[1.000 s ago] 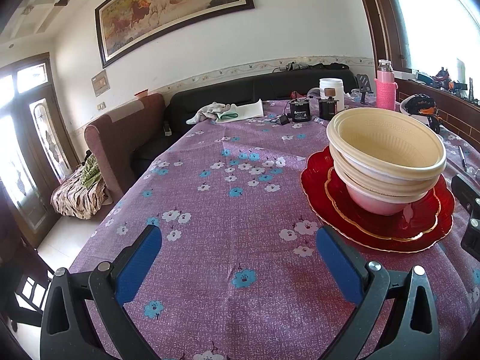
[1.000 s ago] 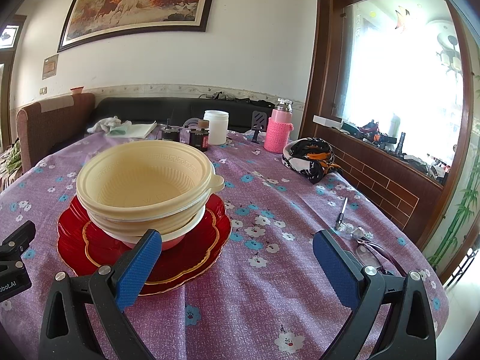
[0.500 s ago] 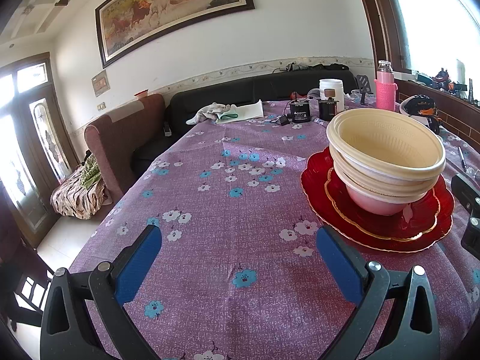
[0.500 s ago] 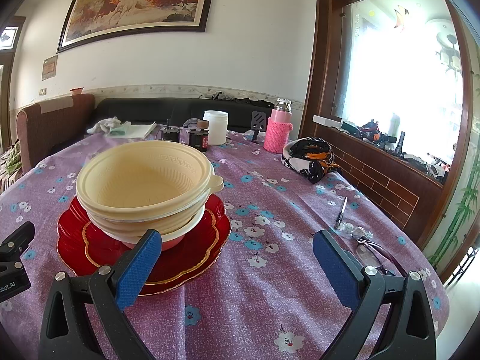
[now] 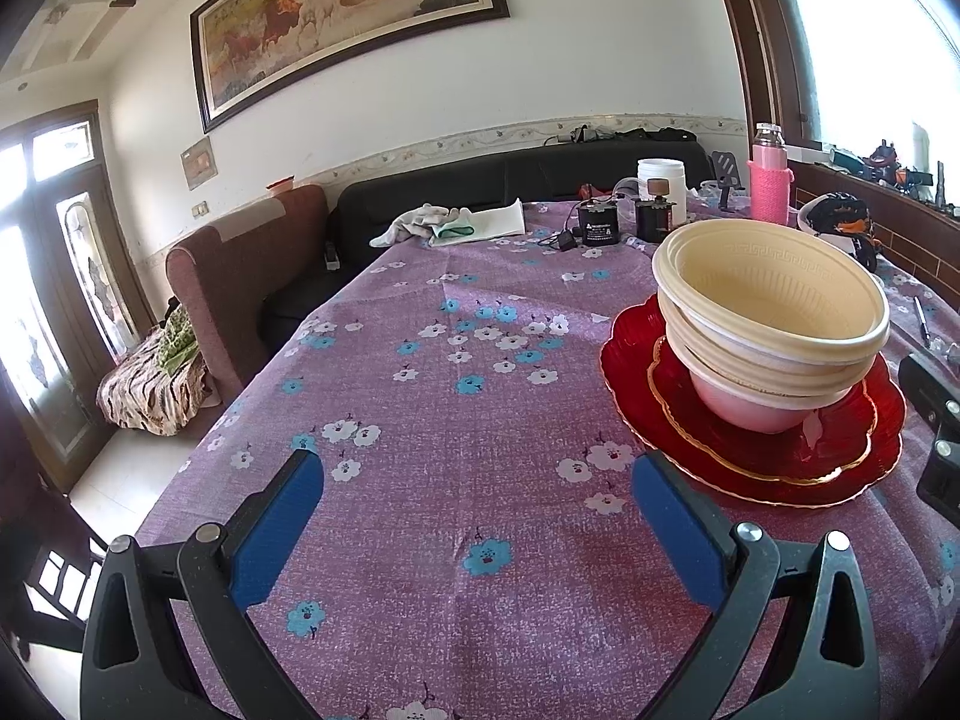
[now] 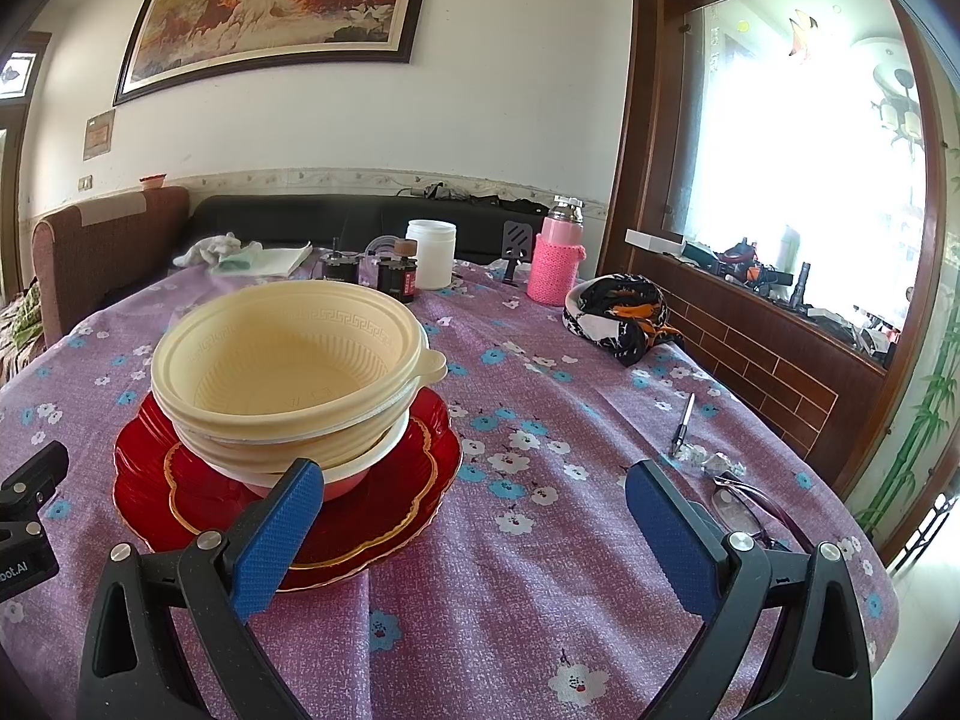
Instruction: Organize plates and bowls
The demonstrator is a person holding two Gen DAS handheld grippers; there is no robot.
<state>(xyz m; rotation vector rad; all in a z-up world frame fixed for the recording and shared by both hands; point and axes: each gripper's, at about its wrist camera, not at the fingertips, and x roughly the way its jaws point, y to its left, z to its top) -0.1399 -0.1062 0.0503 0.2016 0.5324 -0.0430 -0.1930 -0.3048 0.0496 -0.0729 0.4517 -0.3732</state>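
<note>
From the left wrist camera, the left gripper (image 5: 477,510) has its jaws wide apart over the purple tablecloth (image 5: 420,420), holding nothing. The stacked bowls (image 5: 774,312) sit on red plates (image 5: 636,384) to its right. From the right wrist camera, the right gripper (image 6: 474,516) is also spread wide and holds nothing, with the bowls (image 6: 288,372) and plates (image 6: 384,498) just ahead on its left.

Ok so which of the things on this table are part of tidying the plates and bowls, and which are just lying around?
For the job:
cream bowls
pink bowl
red plates

Lying about:
pink flask
white jar
pen
glasses
black patterned cloth
dark bottles
</note>
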